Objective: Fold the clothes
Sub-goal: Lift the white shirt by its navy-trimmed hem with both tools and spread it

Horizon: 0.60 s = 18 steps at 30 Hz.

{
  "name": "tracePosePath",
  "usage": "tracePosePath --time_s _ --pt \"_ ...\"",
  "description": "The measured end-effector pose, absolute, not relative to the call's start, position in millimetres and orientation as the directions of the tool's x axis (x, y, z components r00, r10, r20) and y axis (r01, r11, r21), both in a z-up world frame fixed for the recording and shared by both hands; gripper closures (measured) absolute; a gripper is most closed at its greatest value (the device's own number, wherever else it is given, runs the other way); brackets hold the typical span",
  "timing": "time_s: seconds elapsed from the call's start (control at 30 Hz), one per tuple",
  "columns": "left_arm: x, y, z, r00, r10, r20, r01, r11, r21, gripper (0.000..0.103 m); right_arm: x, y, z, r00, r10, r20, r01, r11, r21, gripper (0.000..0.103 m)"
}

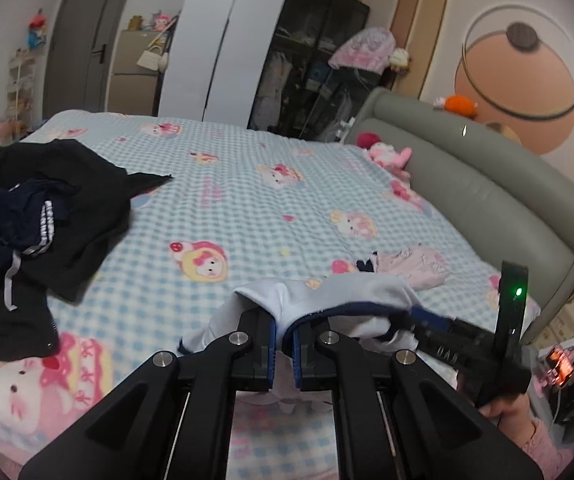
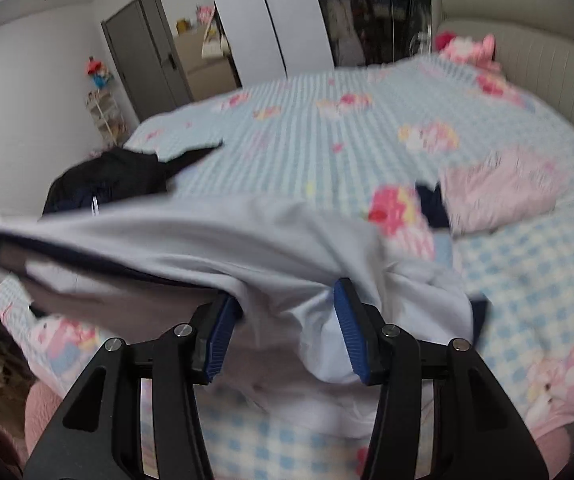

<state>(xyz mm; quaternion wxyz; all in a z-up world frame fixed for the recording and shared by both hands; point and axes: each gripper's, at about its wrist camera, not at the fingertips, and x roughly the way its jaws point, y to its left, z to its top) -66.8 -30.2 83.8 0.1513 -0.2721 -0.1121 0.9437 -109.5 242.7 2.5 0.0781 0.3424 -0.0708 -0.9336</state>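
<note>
While the white shirt (image 1: 351, 292) hangs in the air between the two grippers, most of the folding looks unsettled. The left gripper (image 1: 283, 344) has its fingers drawn narrow on a pinch of the shirt's edge, at 6 o'clock in its own view. The right gripper (image 2: 287, 332) stands with its fingers fairly wide; cloth bulges between them, and I cannot tell whether they press it or merely cradle it. From the left view that gripper reaches in at 4 o'click, its tip at the shirt's navy-trimmed hem.

The shirt is slack and bunched, not flat, with no clean crease that I can see, so I judge it mid-handling: either being lifted to spread out or being carried after some fold. Blur in the right view hides the detail.

On the bed (image 1: 247, 184), a pink piece (image 1: 415, 268) lies at 3 o'clock near the headboard (image 1: 467, 184), looking flat and roughly squared, with a small navy item (image 1: 367, 266) touching its left edge; these may be folded already. At 9 o'clock a dark pile (image 1: 39, 216) of black and navy garments sits crumpled and plainly unfolded. That pile, and the shirt in hand, appear to be what is left.
</note>
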Motion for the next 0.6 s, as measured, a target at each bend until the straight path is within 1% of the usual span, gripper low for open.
tracePosePath --time_s 0.2,0.27,0.3,0.33,0.37,0.4,0.43,0.47,0.5,0.53,0.57,0.6 --pt "-40.0 -53.4 111.8 -0.848 0.341 -0.407 -0.239 -0.929 -0.281 0.097 -107.9 213.4 52.4 -0.826 -0.112 -0.552 0.092 -0.994 0.064 0.054" --pt "-29.9 -59.9 121.1 -0.864 0.333 -0.378 -0.24 -0.932 -0.272 0.097 -101.8 208.4 69.9 -0.86 -0.063 -0.506 0.061 -0.998 0.021 0.053" --pt "-25.9 -62.2 123.1 -0.874 0.319 -0.367 -0.233 -0.937 -0.261 0.096 -98.4 206.3 76.9 -0.879 -0.027 -0.476 0.038 -0.999 -0.012 0.048" --pt "-23.7 -61.3 121.5 -0.887 0.284 -0.365 -0.214 -0.952 -0.219 0.096 -95.0 200.2 79.1 -0.887 0.009 -0.462 0.025 -0.997 -0.066 0.042" --pt "-24.9 -59.8 115.9 -0.89 0.258 -0.377 -0.201 -0.962 -0.184 0.096 -91.5 191.1 77.7 -0.888 0.045 -0.458 0.02 -0.99 -0.136 0.032" --pt "-33.8 -59.9 101.7 -0.864 0.272 -0.423 -0.202 -0.958 -0.202 0.096 -94.0 182.2 66.8 -0.871 0.057 -0.488 0.044 -0.98 -0.192 0.032" --pt "-45.4 -60.6 84.5 -0.825 0.301 -0.478 -0.206 -0.948 -0.241 0.096 -100.9 173.6 48.6 -0.837 0.054 -0.544 0.09 -0.968 -0.234 0.037" --pt "-59.8 -60.7 65.3 -0.778 0.32 -0.541 -0.194 -0.941 -0.278 0.096 -110.2 170.5 28.1 -0.789 0.021 -0.614 0.147 -0.964 -0.222 0.069" --pt "-73.5 -57.9 48.8 -0.749 0.304 -0.588 -0.175 -0.948 -0.267 0.096 -121.9 171.9 5.6 -0.721 -0.018 -0.692 0.192 -0.966 -0.175 0.098" --pt "-86.4 -53.9 33.7 -0.729 0.272 -0.627 -0.157 -0.959 -0.234 0.096 -129.5 171.7 -7.1 -0.696 -0.012 -0.718 0.201 -0.963 -0.18 0.098" --pt "-97.1 -50.5 28.7 -0.729 0.251 -0.637 -0.155 -0.967 -0.203 0.097 -133.6 170.1 -12.1 -0.709 0.021 -0.705 0.193 -0.956 -0.222 0.098" --pt "-111.4 -49.2 36.7 -0.739 0.24 -0.629 -0.156 -0.97 -0.186 0.097 -139.7 169.5 -6.1 -0.73 0.04 -0.682 0.187 -0.948 -0.257 0.098"
